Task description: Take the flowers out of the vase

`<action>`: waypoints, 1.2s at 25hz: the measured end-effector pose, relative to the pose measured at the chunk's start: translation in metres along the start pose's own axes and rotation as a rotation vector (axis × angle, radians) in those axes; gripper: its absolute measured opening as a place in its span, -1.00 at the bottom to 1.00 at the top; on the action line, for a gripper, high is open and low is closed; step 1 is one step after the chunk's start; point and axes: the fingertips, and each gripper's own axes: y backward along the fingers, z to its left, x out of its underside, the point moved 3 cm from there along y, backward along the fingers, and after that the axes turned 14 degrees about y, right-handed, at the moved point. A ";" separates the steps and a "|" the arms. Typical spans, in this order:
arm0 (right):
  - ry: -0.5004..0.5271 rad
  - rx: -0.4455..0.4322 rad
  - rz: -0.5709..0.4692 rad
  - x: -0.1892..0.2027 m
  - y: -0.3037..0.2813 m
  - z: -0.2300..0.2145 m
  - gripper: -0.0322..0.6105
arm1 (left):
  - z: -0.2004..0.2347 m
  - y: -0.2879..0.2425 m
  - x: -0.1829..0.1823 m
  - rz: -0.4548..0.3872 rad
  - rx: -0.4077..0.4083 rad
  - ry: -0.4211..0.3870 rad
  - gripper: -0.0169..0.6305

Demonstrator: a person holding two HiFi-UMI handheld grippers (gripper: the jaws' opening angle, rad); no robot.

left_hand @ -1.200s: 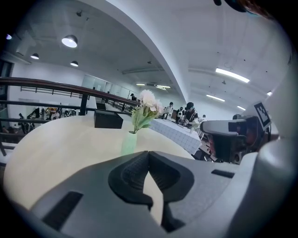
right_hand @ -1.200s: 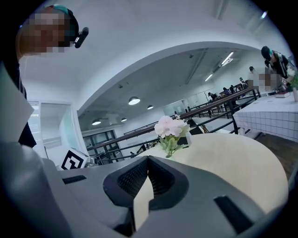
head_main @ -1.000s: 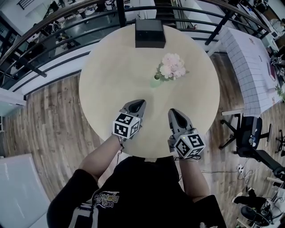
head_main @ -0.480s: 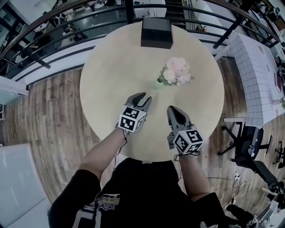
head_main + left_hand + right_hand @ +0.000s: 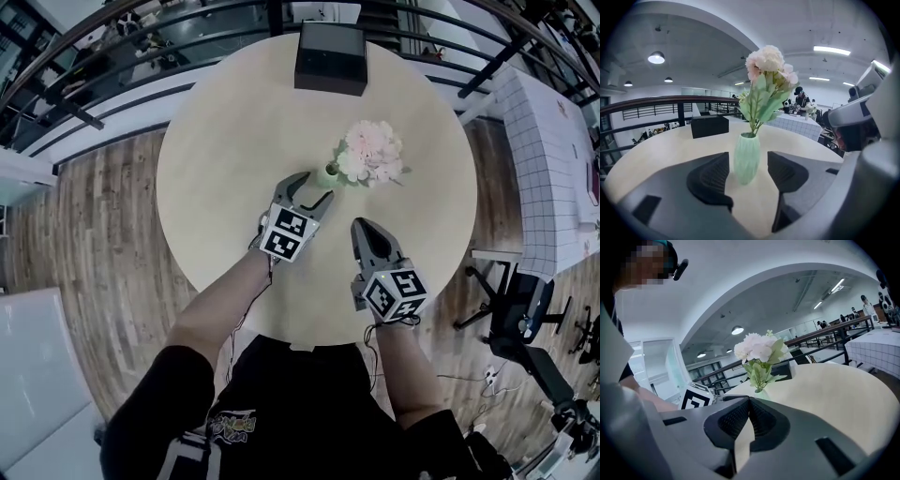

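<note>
While my left gripper (image 5: pixel 312 190), jaws just opening wide, frames the green vase (image 5: pixel 746 157) on the table (image 5: pixel 234 122), apparently without touching, its flowers (image 5: pixel 370 153) lean toward two o'clock; my right gripper (image 5: pixel 366 229) sits closed, empty.

Looking down from the head view, I get the vase (image 5: pixel 330 171) only as a tiny green rim between the surface's (image 5: pixel 234 141) middle and right edge. The flowers (image 5: pixel 371 155) cover its body. In the right gripper view, the right tool (image 5: pixel 750 401) hides nearly all of the vase, and the background people (image 5: pixel 864 303) are too small to make out.
</note>
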 end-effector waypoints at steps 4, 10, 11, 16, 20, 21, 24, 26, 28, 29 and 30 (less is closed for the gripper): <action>0.006 -0.008 -0.001 0.007 -0.006 -0.010 -0.83 | 0.000 -0.017 0.001 -0.007 0.008 -0.016 -0.17; 0.000 -0.031 -0.011 0.010 -0.024 -0.024 -0.82 | 0.000 -0.034 -0.004 -0.025 0.008 -0.036 -0.17; -0.001 -0.034 -0.013 0.009 -0.027 -0.026 -0.76 | 0.000 -0.036 -0.006 -0.029 0.009 -0.036 -0.17; -0.007 -0.034 -0.017 0.010 -0.045 -0.035 -0.46 | -0.002 -0.043 -0.009 -0.043 0.015 -0.042 -0.17; 0.005 -0.045 -0.027 0.009 -0.065 -0.039 -0.39 | 0.000 -0.043 -0.007 -0.055 0.006 -0.023 -0.18; 0.009 -0.051 -0.030 0.008 -0.071 -0.040 -0.37 | 0.000 -0.044 -0.007 -0.059 0.006 -0.018 -0.18; 0.027 -0.071 -0.035 0.008 -0.085 -0.040 -0.34 | 0.000 -0.044 -0.008 -0.063 0.006 -0.013 -0.19; 0.041 -0.082 -0.034 0.008 -0.094 -0.041 -0.30 | 0.000 -0.044 -0.007 -0.065 0.007 -0.013 -0.19; 0.046 -0.089 -0.038 0.009 -0.100 -0.042 -0.29 | 0.000 -0.044 -0.007 -0.065 0.007 -0.013 -0.19; 0.045 -0.093 -0.042 0.008 -0.103 -0.043 -0.29 | 0.000 -0.044 -0.006 -0.062 0.006 -0.013 -0.19; 0.045 -0.097 -0.047 0.008 -0.106 -0.044 -0.29 | 0.000 -0.044 -0.006 -0.061 0.005 -0.013 -0.19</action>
